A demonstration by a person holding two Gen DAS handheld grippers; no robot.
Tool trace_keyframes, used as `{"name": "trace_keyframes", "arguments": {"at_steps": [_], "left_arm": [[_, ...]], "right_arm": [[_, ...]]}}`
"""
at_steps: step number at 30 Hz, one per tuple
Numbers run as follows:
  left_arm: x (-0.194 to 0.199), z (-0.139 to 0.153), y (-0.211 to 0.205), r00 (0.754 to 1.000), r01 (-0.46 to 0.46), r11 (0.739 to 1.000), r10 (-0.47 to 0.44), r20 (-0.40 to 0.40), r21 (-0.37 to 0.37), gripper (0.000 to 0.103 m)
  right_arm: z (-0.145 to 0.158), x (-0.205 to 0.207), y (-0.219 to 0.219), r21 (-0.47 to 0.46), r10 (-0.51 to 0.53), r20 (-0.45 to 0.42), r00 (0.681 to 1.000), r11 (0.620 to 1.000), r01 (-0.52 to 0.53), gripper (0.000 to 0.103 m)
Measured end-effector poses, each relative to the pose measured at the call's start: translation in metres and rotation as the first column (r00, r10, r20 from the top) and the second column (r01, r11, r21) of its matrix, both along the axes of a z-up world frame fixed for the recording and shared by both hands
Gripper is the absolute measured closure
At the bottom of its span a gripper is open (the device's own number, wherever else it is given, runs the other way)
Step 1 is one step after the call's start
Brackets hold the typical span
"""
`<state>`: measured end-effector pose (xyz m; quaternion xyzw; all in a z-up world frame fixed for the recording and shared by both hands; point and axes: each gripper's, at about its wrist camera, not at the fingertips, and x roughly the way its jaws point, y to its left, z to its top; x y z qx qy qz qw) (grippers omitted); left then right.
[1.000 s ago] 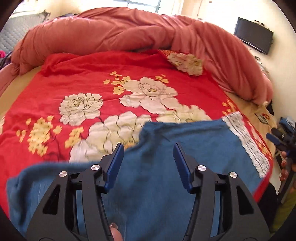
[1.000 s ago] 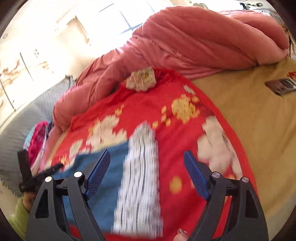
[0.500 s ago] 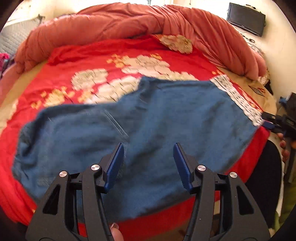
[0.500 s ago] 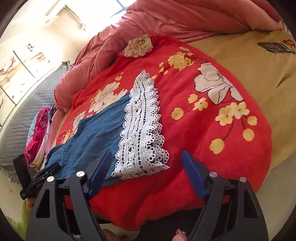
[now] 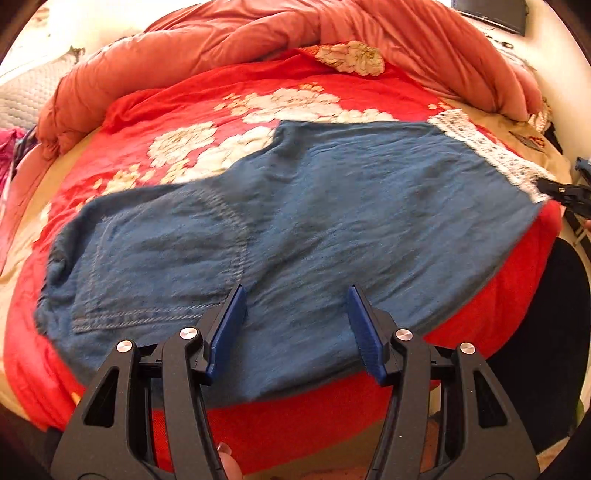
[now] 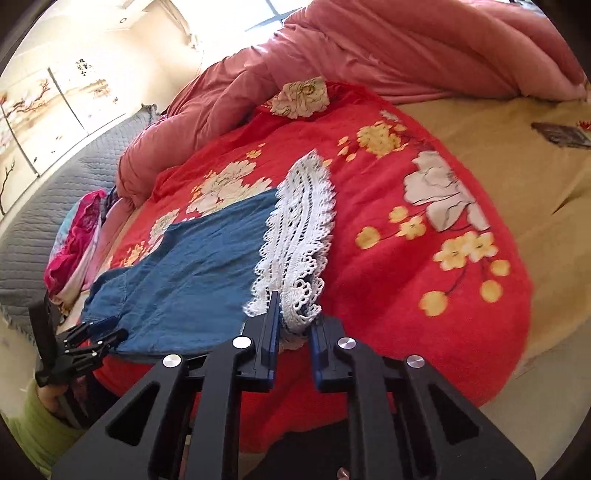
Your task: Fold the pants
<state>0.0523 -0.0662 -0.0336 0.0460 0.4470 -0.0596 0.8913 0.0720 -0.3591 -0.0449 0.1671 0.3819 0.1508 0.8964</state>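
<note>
We see a bed [image 6: 517,155] under a red floral blanket [image 5: 207,110], a pink duvet [image 5: 258,33] heaped far, painted wall panels [image 6: 55,110] left, bright daylight

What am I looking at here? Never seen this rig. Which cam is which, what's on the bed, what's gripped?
No robot arm here: a person holds a two-finger clamp in each hand, with a fisheye camera on each looking along its fingers.

The left wrist view shows the left gripper, jaws apart, above the near edge of the pants. Nothing is between the pads.

The right wrist view shows the right gripper, jaws closing, with the white lace hem of the pants between them. It also catches the left gripper at its left edge, by the other end of the pants.

The blue pants lie spread flat on a red floral blanket, which covers a bed with a pink duvet bunched at the far side.
</note>
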Motion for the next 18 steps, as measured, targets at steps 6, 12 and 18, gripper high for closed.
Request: {"name": "trace_keyframes", "arguments": {"at_steps": [6, 12, 18], "left_arm": [[-0.003, -0.003, 0.008, 1.0, 0.001, 1.0, -0.001, -0.01, -0.011, 0.054], [-0.01, -0.003, 0.014, 1.0, 0.007, 0.999, -0.006, 0.007, -0.05, 0.054], [-0.021, 0.024, 0.019, 0.997, 0.001, 0.995, 0.006, 0.077, -0.1, 0.054]], "right_arm": [[-0.018, 0.004, 0.011, -0.111, -0.018, -0.073, 0.997, 0.994, 0.01, 0.088], [-0.016, -0.001, 0.004, -0.119, -0.058, -0.08, 0.995, 0.992, 0.048, 0.068], [0.011, -0.026, -0.001, -0.144, -0.119, 0.012, 0.993, 0.982, 0.12, 0.053]]}}
